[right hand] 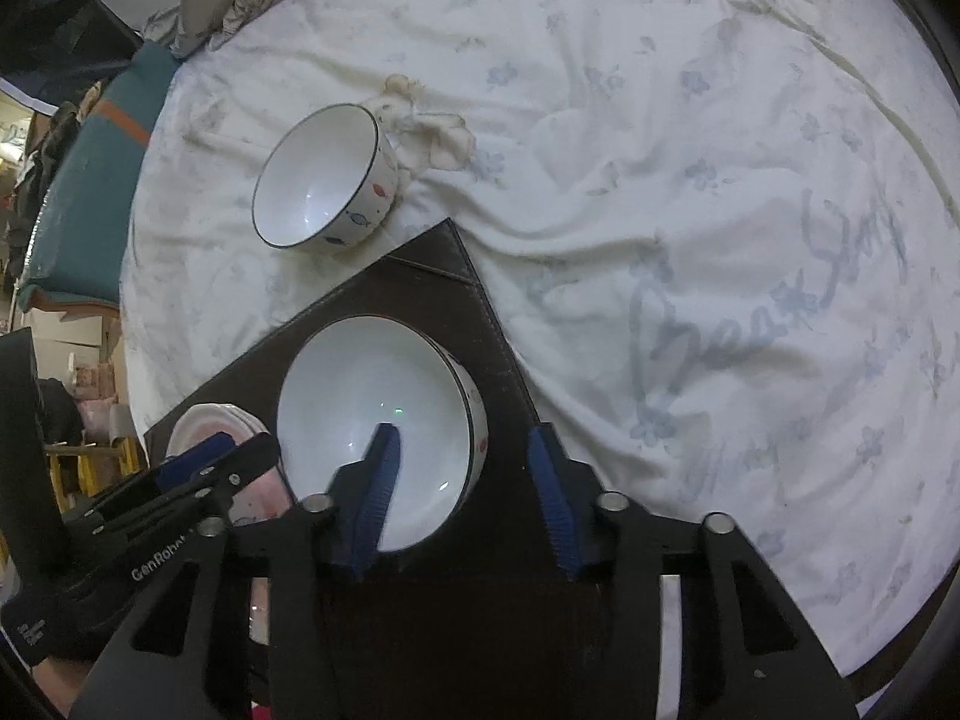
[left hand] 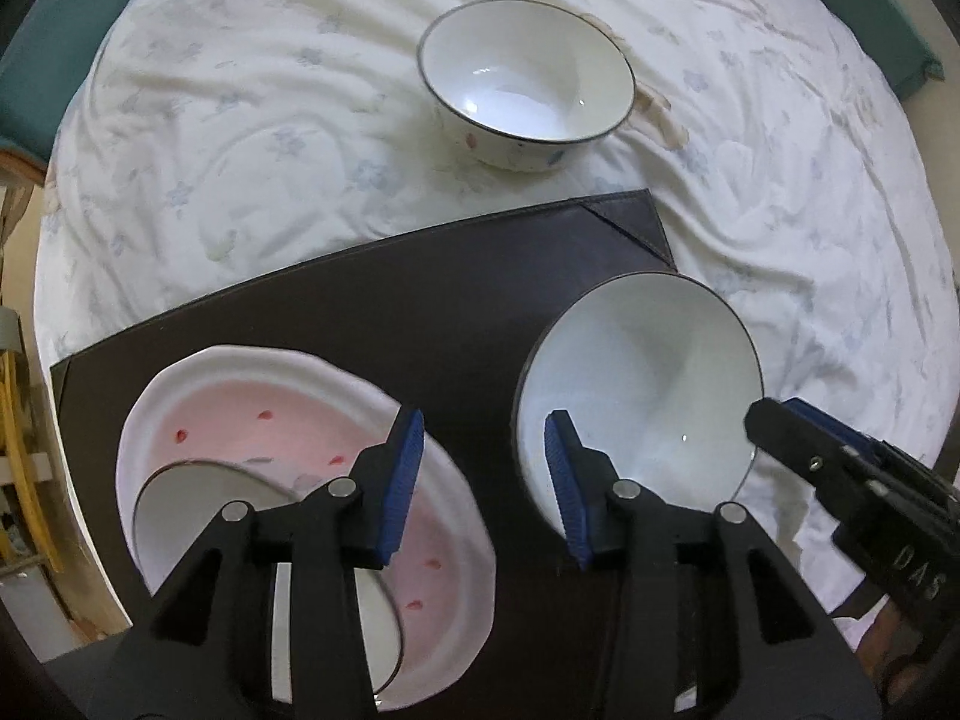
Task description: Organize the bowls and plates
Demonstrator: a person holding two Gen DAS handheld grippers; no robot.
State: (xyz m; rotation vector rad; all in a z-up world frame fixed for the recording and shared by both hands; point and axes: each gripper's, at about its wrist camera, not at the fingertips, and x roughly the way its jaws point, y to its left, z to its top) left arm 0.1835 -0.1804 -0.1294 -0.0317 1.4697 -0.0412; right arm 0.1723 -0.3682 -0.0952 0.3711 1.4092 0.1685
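Left wrist view: looking forward and down from close above the dark mat (left hand: pixel 372 324), along the left gripper (left hand: pixel 483 480). Right wrist view: same steep downward angle, from further right, along the right gripper (right hand: pixel 465 495). Shared by both: mat, near bowl (left hand: pixel 648 372) (right hand: pixel 360 384), far bowl (left hand: pixel 528 78) (right hand: pixel 318 174), white floral cloth (left hand: pixel 240 120).

Near bowl (left hand: pixel 639 396): glazed white ceramic, glossy, thin dark rim
Far bowl (left hand: pixel 527 81): same glossy glaze, small painted motifs outside
Plate (left hand: pixel 312 420): smooth, pink-tinted white, duller sheen
Mat (left hand: pixel 372 300): dark brown, leather-like, matt, stitched edge
Tablecloth (left hand: pixel 240 138): soft white cloth, creased, faint floral print, stained in places
My left gripper (left hand: pixel 483 480): matt black plastic, ribbed blue pads, shiny metal pins
My right gripper (right hand: pixel 465 498): the same make
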